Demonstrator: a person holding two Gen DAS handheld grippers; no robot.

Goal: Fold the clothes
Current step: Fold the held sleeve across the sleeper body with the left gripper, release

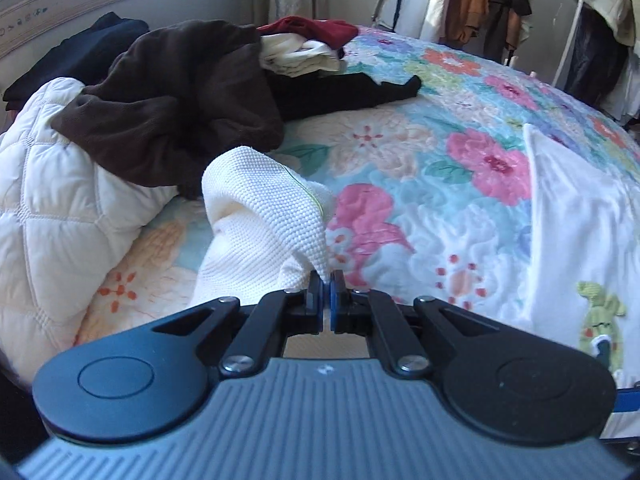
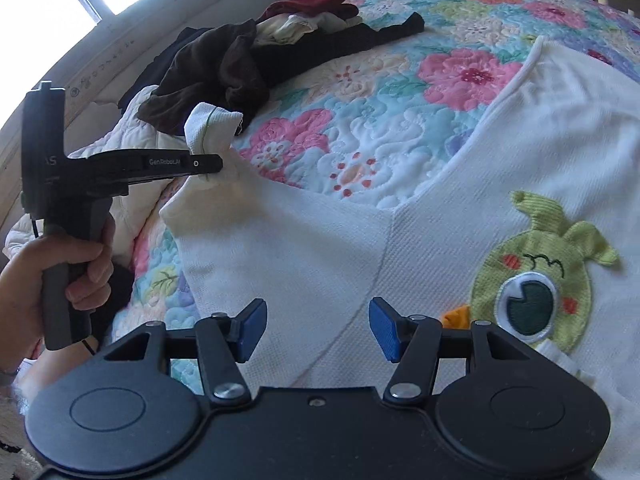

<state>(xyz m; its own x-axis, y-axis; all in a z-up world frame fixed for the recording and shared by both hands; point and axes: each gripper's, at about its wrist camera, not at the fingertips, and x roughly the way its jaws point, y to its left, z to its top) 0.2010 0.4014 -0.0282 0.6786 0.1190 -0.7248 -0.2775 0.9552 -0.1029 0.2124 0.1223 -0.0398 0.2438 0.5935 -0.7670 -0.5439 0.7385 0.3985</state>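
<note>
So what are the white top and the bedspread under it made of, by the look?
White sweatshirt: looks like a cotton waffle or pique knit, matte, with a visible grid texture; its green bird patch looks like ribbed corduroy. Floral bedspread: quilted, probably cotton, with puffy stitched swirls. The left tool pinches the sleeve.

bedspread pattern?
Quilted floral bedspread: pink and orange flowers with green leaves on pale blue and cream. Shows best in the right wrist view.
</note>
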